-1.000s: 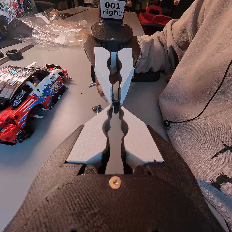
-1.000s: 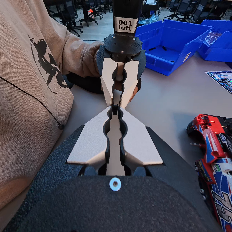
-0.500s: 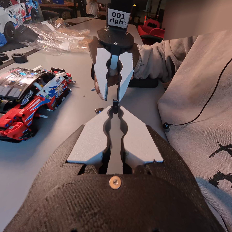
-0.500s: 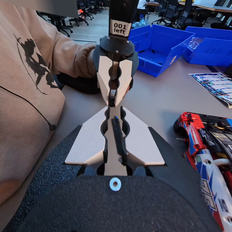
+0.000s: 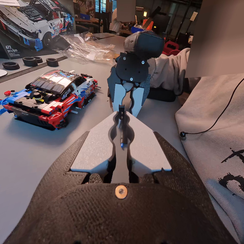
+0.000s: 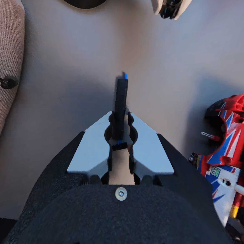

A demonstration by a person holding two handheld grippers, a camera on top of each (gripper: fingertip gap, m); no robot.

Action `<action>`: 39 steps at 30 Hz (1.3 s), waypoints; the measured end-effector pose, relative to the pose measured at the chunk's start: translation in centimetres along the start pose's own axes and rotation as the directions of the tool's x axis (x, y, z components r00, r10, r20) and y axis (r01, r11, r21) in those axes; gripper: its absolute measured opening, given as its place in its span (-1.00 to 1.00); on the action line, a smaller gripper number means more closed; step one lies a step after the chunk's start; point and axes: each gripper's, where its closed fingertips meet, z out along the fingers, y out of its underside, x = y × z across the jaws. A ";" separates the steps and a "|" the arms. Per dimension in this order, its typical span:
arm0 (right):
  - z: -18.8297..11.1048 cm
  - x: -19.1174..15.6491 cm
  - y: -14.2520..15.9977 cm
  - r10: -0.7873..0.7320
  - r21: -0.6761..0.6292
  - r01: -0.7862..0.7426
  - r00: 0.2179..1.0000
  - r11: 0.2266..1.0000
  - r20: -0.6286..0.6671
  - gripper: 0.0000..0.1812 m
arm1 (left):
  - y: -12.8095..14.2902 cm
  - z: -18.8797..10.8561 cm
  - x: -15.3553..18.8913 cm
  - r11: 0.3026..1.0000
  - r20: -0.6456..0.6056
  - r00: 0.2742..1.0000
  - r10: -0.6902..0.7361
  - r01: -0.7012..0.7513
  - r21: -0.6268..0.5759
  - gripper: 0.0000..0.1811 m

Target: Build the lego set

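Two grippers that met tip to tip a second ago are now apart. The left gripper [image 5: 120, 112] is pressed together on a small black part [image 5: 121, 107], which pokes out past its tips just as it did in both earlier frames. In the right wrist view that same pinch shows at the top edge, well away from the right gripper [image 6: 120, 112].

The right gripper has changed most. A second ago it was nearly closed and level. Half a second ago its jaws had parted, with the black beam [image 6: 120, 105] lying along one finger. Now it points down at the table [image 5: 33, 145] with its jaws spread, and neither finger [image 6: 92, 142] grips anything. The beam is seen through the gap, its blue pin [image 6: 126, 75] at the far end. It seems to lie loose on the table under the tips, but the blur leaves it unclear whether it touches the table. A short black bit [image 6: 119, 145] sits at its near end.

From the left wrist view the same beam shows through the left gripper's gap, blue end nearest.

The car [image 5: 52, 100] rests where it was, to the left gripper's left, with four tyres [image 5: 28, 61], the box [image 5: 33, 26] and clear bags [image 5: 85, 51] behind it.
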 end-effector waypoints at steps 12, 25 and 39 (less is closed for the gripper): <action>-6.6 1.8 -3.6 0.050 0.309 0.029 0.968 0.951 -0.246 -0.86 | -2.4 -1.0 0.3 0.980 -0.079 0.994 -0.081 0.094 0.176 -0.95; -7.1 0.5 -4.8 0.079 0.323 -0.016 0.980 0.946 -0.180 -0.86 | -1.5 0.4 1.5 0.989 -0.098 0.995 0.008 0.007 0.148 -0.95; -4.1 -0.8 -2.0 0.082 0.150 -0.067 0.992 0.986 -0.095 -0.87 | 2.1 2.2 2.4 0.947 -0.036 0.953 0.301 -0.303 -0.105 -0.94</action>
